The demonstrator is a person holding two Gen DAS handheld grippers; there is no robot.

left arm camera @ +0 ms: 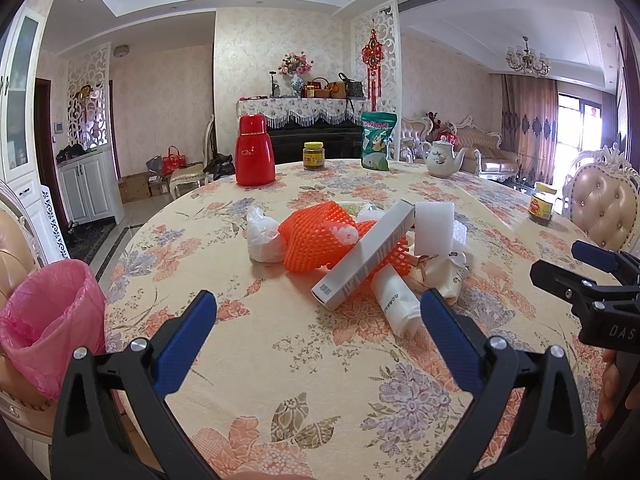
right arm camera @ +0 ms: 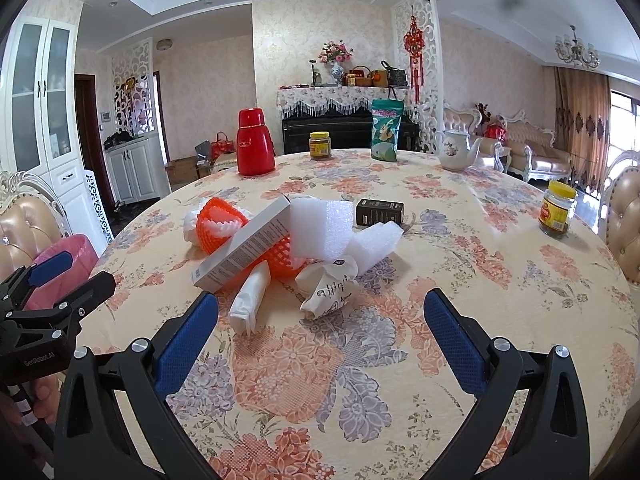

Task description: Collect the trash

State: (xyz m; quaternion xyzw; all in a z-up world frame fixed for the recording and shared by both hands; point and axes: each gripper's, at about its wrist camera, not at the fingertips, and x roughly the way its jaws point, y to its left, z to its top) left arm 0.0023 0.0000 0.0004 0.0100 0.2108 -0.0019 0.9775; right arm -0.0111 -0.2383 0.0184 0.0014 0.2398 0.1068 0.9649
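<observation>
Left gripper (left arm camera: pixel 318 316) and right gripper (right arm camera: pixel 320 316): fingers spread apart, empty, both above the near tabletop (right arm camera: pixel 500 280). Trash lies heaped mid-tabletop: grey box (right arm camera: pixel 244 246) resting across orange net (left arm camera: pixel 316 236), white foam (right arm camera: pixel 320 228), crumpled paper (right arm camera: pixel 332 286), rolled tissue (right arm camera: pixel 250 298). Pink-lined bin (left arm camera: pixel 48 316) stands off the left edge.

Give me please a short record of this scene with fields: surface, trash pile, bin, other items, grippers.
surface: round table with floral tablecloth
trash pile: orange foam net, long grey carton, white foam sheets, crumpled paper wrapper, small black box
bin: pink-lined trash bin, at left table edge
other items: red thermos, white teapot, green snack bag
grippers: left gripper open; right gripper open, both empty
</observation>
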